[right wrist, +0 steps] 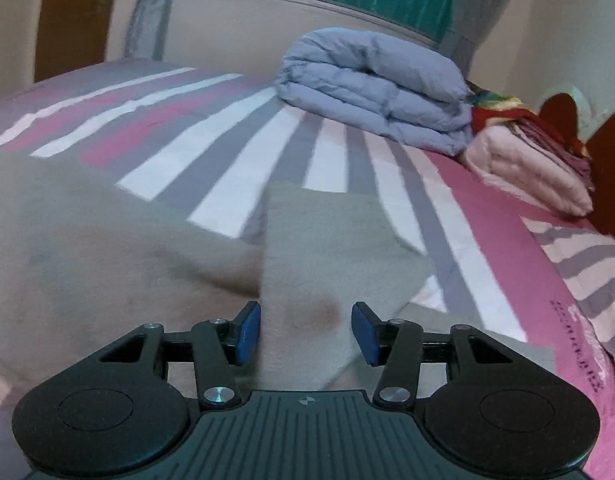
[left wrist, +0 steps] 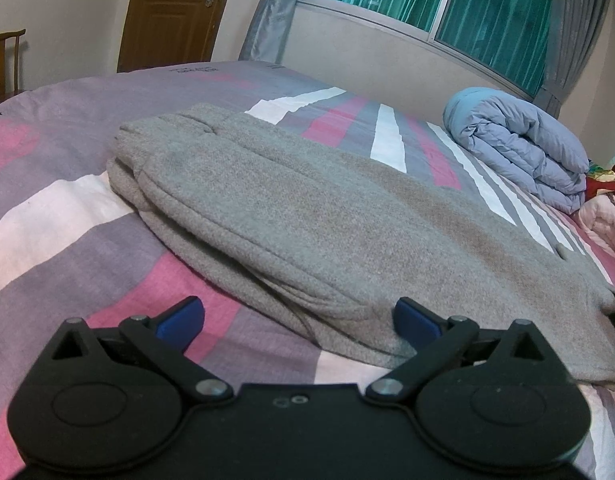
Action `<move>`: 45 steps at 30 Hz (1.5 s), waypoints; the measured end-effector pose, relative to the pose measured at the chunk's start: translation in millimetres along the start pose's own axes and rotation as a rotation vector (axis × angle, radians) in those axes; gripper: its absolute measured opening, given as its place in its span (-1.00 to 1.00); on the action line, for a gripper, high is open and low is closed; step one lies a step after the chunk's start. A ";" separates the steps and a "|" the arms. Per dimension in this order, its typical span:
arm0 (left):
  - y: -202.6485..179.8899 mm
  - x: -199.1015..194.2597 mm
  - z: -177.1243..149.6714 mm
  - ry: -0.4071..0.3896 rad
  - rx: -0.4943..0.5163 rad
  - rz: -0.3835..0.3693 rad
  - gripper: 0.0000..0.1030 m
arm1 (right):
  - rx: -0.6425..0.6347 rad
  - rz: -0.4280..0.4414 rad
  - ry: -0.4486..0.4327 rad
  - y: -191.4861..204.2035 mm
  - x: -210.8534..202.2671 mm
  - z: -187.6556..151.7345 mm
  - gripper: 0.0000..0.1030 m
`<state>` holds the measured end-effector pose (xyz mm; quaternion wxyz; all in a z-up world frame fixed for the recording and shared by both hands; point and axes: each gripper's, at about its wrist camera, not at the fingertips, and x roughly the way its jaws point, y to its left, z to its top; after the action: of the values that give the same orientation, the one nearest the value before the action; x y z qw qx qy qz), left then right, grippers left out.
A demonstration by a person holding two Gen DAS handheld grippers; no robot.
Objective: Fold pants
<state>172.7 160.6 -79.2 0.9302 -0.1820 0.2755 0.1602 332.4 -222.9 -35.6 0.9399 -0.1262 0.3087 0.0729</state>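
The grey pants [left wrist: 299, 216] lie folded in layers on the striped bed cover, running from far left to near right in the left wrist view. My left gripper [left wrist: 297, 322] is open wide, low at the near edge of the pants, with the cloth edge between its blue pads. In the right wrist view the pants [right wrist: 107, 248] fill the left and centre, with a raised flap of grey cloth [right wrist: 327, 240] ahead. My right gripper [right wrist: 306, 334] is open just above the cloth, holding nothing.
The bed [left wrist: 67, 208] has a pink, grey and white striped cover. A folded blue quilt [right wrist: 371, 84] and a folded pink blanket [right wrist: 527, 172] sit at the far side, near a wooden headboard [right wrist: 611, 160]. A door [left wrist: 175, 12], a chair [left wrist: 7, 60] and a window [left wrist: 447, 0] stand beyond.
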 end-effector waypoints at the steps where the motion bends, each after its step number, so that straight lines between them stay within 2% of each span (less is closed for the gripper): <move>1: 0.0 -0.2 0.1 0.000 0.000 0.000 0.86 | 0.057 -0.021 0.003 -12.8 -2.8 -2.0 -0.06; 4: -0.1 0.5 -0.1 0.000 0.000 -0.002 0.87 | 0.308 -0.048 0.030 -66.4 -11.4 -17.4 -0.08; 7: -0.4 0.9 -0.1 0.000 0.000 -0.002 0.87 | 0.380 0.031 0.086 -87.6 -2.7 -37.9 -0.07; 9: -0.4 1.0 -0.1 -0.001 0.001 -0.001 0.87 | 0.350 0.068 0.044 -86.8 -7.4 -36.4 -0.07; 12: 0.0 1.4 0.0 -0.001 0.000 -0.001 0.87 | 0.254 0.059 0.006 -76.4 -3.3 -17.6 -0.07; 17: -1.1 2.5 -0.2 -0.001 0.000 0.006 0.88 | -0.024 0.071 -0.048 -31.4 6.7 4.9 -0.08; 18: -1.8 2.7 -0.4 -0.002 0.000 0.009 0.88 | -0.055 0.067 -0.054 -25.9 7.1 8.4 -0.25; 20: -2.8 3.4 -0.2 -0.002 0.002 0.012 0.88 | -0.037 0.061 -0.043 -25.6 14.7 9.9 -0.92; 23: -3.1 3.4 -0.1 -0.002 0.002 0.011 0.88 | 0.189 0.068 -0.048 -63.5 3.2 4.9 -0.92; 27: -3.2 3.0 -0.1 -0.002 0.001 0.009 0.88 | 0.663 0.083 -0.057 -140.7 -29.6 -38.7 -0.92; 28: -3.4 3.0 0.1 -0.002 0.002 0.009 0.88 | 0.822 0.104 -0.037 -158.6 -31.6 -63.1 -0.92; 29: -3.6 3.0 0.2 -0.001 0.002 0.009 0.88 | 0.909 0.112 0.007 -166.5 -27.9 -80.7 -0.92; 30: -3.5 2.9 0.3 -0.001 0.002 0.009 0.88 | 0.945 0.121 0.070 -169.1 -18.6 -96.4 -0.93; 31: -2.8 2.4 0.2 -0.001 0.002 0.007 0.88 | 0.960 0.152 0.093 -169.3 -12.4 -108.7 -0.93; 32: -2.9 2.4 0.2 -0.001 0.003 0.007 0.88 | 0.953 0.169 0.073 -169.9 -13.6 -112.4 -0.92; 34: -2.5 2.4 0.3 -0.001 0.002 0.006 0.88 | 0.864 0.160 0.050 -167.3 -18.4 -102.8 -0.64; 36: -2.3 2.4 0.3 -0.001 0.002 0.007 0.88 | 0.701 0.130 0.037 -156.2 -24.2 -84.7 -0.17; 39: -1.2 2.2 0.6 -0.001 0.002 0.005 0.88 | 0.332 0.077 0.008 -123.2 -37.5 -62.8 -0.15; 41: -1.2 2.2 0.6 -0.001 0.002 0.005 0.88 | 0.087 0.009 -0.004 -94.2 -39.5 -53.7 -0.15; 43: -1.3 2.2 0.6 -0.001 0.002 0.005 0.88 | -0.073 -0.018 -0.027 -73.4 -40.8 -52.8 -0.15; 45: -1.2 2.2 0.6 -0.001 0.002 0.005 0.88 | -0.155 -0.032 -0.042 -61.7 -35.6 -55.4 -0.15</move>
<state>175.2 160.2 -79.7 0.9302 -0.1803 0.2755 0.1625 286.1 -299.7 -45.5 0.9347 -0.2020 0.2802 0.0843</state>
